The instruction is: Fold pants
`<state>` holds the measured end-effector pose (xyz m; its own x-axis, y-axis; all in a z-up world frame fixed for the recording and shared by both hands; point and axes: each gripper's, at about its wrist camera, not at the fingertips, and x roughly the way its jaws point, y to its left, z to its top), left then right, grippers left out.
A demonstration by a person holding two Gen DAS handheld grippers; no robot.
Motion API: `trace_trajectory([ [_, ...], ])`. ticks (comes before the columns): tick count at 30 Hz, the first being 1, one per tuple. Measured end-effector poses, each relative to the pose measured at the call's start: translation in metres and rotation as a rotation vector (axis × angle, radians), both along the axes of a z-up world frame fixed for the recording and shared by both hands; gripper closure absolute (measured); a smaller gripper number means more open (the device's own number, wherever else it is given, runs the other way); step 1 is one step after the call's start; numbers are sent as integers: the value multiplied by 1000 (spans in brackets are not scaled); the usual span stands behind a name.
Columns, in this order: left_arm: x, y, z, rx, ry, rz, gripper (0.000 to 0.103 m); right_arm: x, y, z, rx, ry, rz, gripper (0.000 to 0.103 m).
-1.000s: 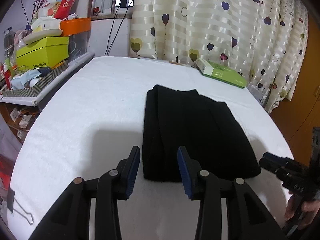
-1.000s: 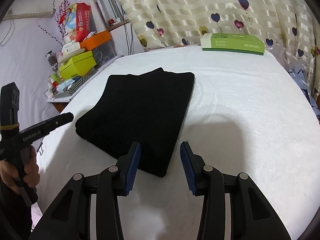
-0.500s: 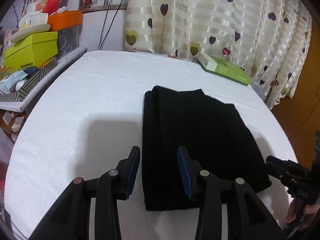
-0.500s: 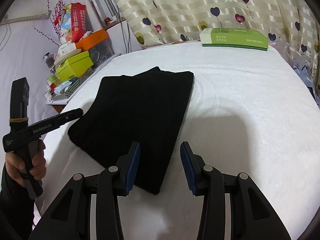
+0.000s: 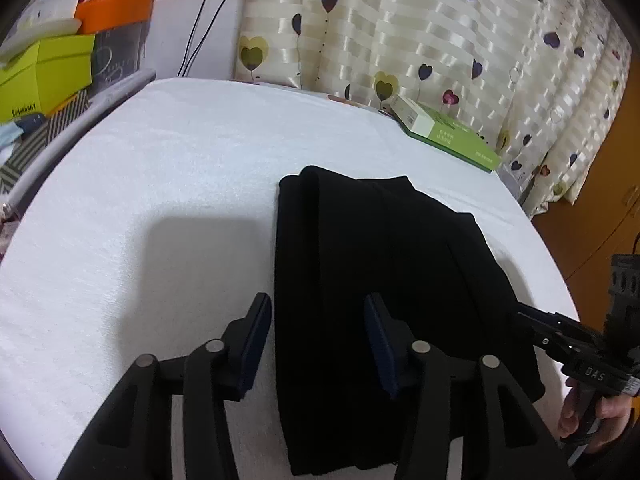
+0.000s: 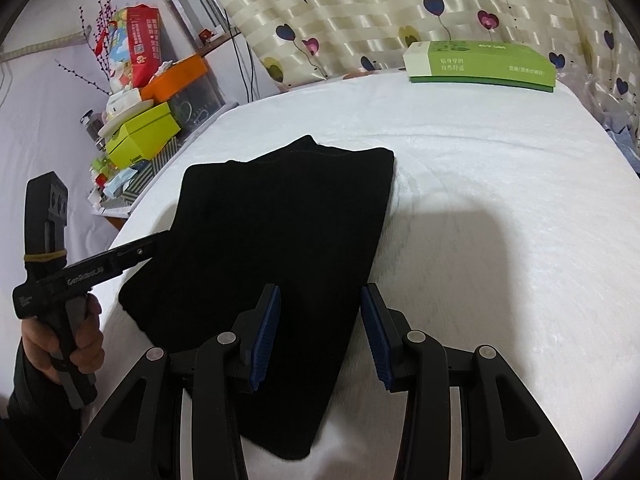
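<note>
The black pants (image 5: 384,280) lie folded into a flat rectangle on the white bed (image 5: 168,208). My left gripper (image 5: 318,340) is open above the near left edge of the pants, one finger over the sheet and one over the fabric, holding nothing. My right gripper (image 6: 320,330) is open above the near right edge of the pants (image 6: 280,240), empty as well. In the left wrist view the right gripper (image 5: 560,340) appears at the far right, held by a hand. In the right wrist view the left gripper (image 6: 100,268) shows at the left in a hand.
A green and white flat box (image 6: 480,66) lies at the far side of the bed by the heart-patterned curtain (image 5: 400,32). Stacked boxes and clutter (image 6: 140,128) fill a shelf left of the bed. A wooden cabinet (image 5: 600,208) stands to the right.
Both grippers have moved forward over the near edge of the folded pants, which now reach under the fingers. The jaws have stayed open.
</note>
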<state>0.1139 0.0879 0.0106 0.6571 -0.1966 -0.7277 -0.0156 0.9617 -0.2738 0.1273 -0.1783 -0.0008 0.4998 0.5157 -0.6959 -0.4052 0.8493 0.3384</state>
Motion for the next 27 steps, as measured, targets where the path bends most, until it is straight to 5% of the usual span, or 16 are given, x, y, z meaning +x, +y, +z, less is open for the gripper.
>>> trace_trajectory([
  [12,15,5,-10,-78,5,-22,44,25,2,-7,41,35,-4,55],
  [27,4,0,-8,-69,1,3,60,23,5,-7,50,41,0,60],
])
